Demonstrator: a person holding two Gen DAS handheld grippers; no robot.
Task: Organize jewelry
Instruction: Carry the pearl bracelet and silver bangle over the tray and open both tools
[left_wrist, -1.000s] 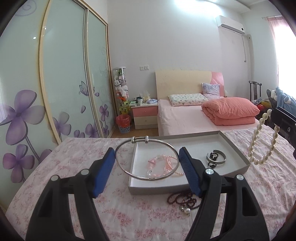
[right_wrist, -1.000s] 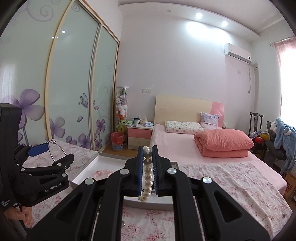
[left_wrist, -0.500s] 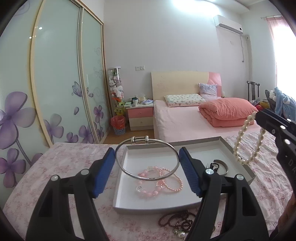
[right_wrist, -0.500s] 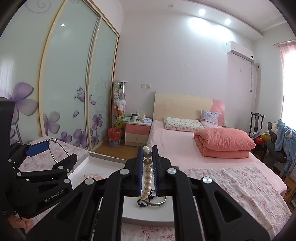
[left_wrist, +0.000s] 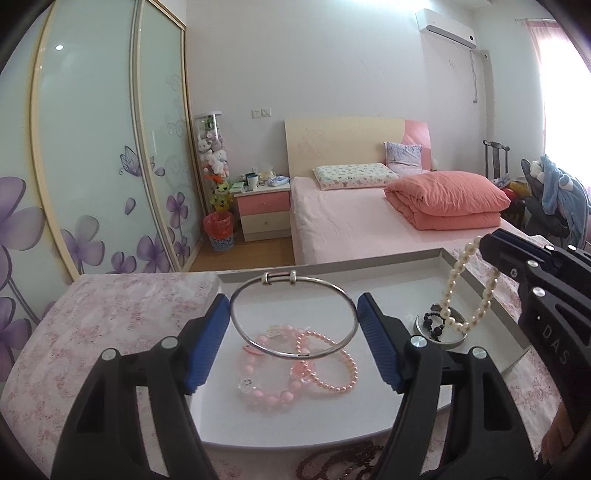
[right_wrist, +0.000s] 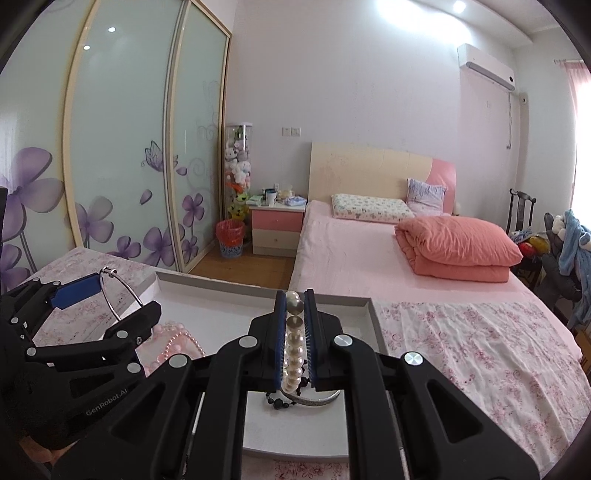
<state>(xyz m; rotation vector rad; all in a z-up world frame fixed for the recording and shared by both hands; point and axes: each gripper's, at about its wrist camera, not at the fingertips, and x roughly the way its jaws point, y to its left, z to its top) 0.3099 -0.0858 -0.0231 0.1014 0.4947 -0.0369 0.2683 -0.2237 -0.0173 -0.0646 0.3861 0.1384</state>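
My left gripper (left_wrist: 291, 314) is shut on a thin silver bangle (left_wrist: 236, 321), held flat between the blue pads above the white tray (left_wrist: 332, 266). Under it in the tray lie two pink bead bracelets (left_wrist: 273, 384). My right gripper (right_wrist: 294, 306) is shut on a white pearl bracelet (right_wrist: 293, 343). In the left wrist view the pearl bracelet (left_wrist: 448, 291) hangs as a loop from the right gripper (left_wrist: 491, 247) over the tray's right part, just above a silver cuff (left_wrist: 450, 343) with black beads. The right wrist view shows the left gripper (right_wrist: 107, 295) with the bangle (right_wrist: 122, 291) at the left.
The tray (right_wrist: 258, 295) rests on a table with a pink flowered cloth (left_wrist: 110, 332). A dark red bead strand (left_wrist: 332, 461) lies on the cloth before the tray's near edge. Beyond the table stand a pink bed (left_wrist: 369, 221), a nightstand (left_wrist: 262, 210) and sliding wardrobe doors (left_wrist: 92, 147).
Both grippers have moved forward and down over the tray, which now looks larger and nearer. The pearl loop has come in from the right and hangs over the silver cuff. Both grips are unchanged.
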